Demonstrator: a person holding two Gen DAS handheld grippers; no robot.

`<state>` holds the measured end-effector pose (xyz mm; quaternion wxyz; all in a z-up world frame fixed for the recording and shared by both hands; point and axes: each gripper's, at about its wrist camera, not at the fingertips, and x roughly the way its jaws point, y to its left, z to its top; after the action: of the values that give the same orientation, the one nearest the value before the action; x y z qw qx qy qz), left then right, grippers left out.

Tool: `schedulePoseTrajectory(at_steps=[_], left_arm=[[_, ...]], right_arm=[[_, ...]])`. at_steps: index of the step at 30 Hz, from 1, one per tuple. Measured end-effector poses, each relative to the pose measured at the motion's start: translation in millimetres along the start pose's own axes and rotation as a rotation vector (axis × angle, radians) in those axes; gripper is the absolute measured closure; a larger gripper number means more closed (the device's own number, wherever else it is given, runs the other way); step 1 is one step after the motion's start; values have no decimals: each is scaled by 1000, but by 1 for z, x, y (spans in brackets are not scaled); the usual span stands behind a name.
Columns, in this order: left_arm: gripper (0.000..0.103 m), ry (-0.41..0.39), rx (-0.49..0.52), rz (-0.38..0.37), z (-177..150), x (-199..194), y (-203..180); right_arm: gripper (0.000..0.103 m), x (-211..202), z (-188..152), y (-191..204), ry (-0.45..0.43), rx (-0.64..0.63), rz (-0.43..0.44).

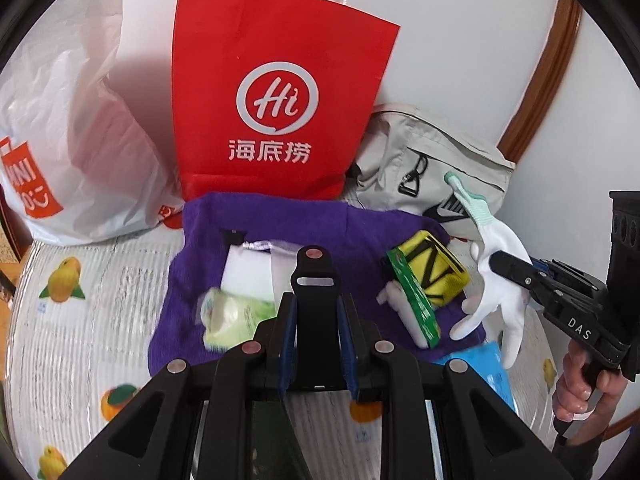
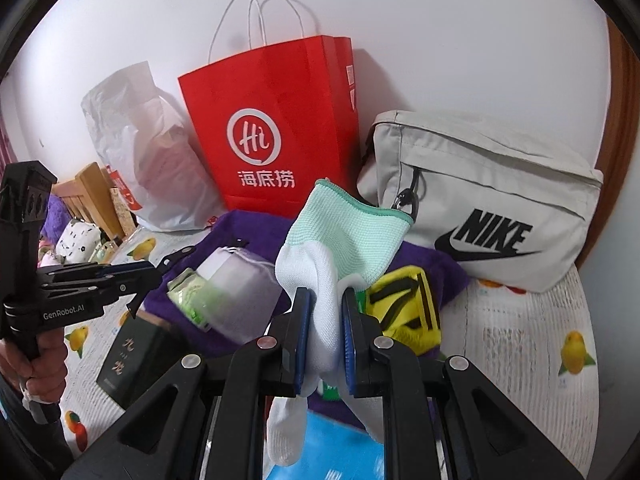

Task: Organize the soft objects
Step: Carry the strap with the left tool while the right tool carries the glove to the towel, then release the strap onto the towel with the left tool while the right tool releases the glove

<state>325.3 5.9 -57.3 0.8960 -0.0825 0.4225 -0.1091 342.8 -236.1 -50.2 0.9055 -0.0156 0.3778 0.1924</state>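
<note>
The white glove [image 2: 320,312] with a mint-green cuff hangs in the air over the near right part of the purple towel [image 1: 280,220], pinched across its palm by the right gripper [image 2: 323,332], whose blue pads are pressed in on the fabric. The left gripper [image 1: 316,332] is likewise clamped, on a black strap-like piece [image 1: 314,276] that stands up between its pads; what that piece belongs to cannot be told.

Still lying loose on the towel are a pale green soft pack [image 1: 232,316], a white drawstring pouch [image 1: 248,268], a yellow and black fabric item [image 1: 434,276] and a green-edged packet [image 1: 416,300]. A blue flat packet [image 1: 484,364] sits at the towel's near right corner, and a dark box [image 2: 132,356] lies off its near left edge on the fruit-print bed cover [image 1: 80,320].

Along the far edge, against the wall, stand a red paper bag [image 1: 280,100], a white plastic bag [image 1: 80,160] to its left and a grey Nike pouch [image 2: 480,200] to its right. The pouch looks zipped; the insides of the bags are hidden. Judging by the heap left on the towel, the sorting seems at an early stage, with the glove not yet put anywhere
</note>
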Motion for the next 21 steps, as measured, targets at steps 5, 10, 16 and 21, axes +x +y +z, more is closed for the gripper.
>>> schedulePoseTrajectory(at_steps=[5, 10, 16, 21], left_arm=[[83, 20, -30, 32, 18, 21, 10], [83, 37, -28, 52, 26, 41, 17], [83, 89, -42, 81, 25, 68, 27], [83, 105, -34, 84, 25, 77, 31]], right_arm=[[88, 25, 9, -7, 46, -18, -11], [88, 53, 6, -14, 95, -19, -3], [88, 83, -1, -17, 165, -50, -14], [88, 96, -4, -22, 199, -48, -17]])
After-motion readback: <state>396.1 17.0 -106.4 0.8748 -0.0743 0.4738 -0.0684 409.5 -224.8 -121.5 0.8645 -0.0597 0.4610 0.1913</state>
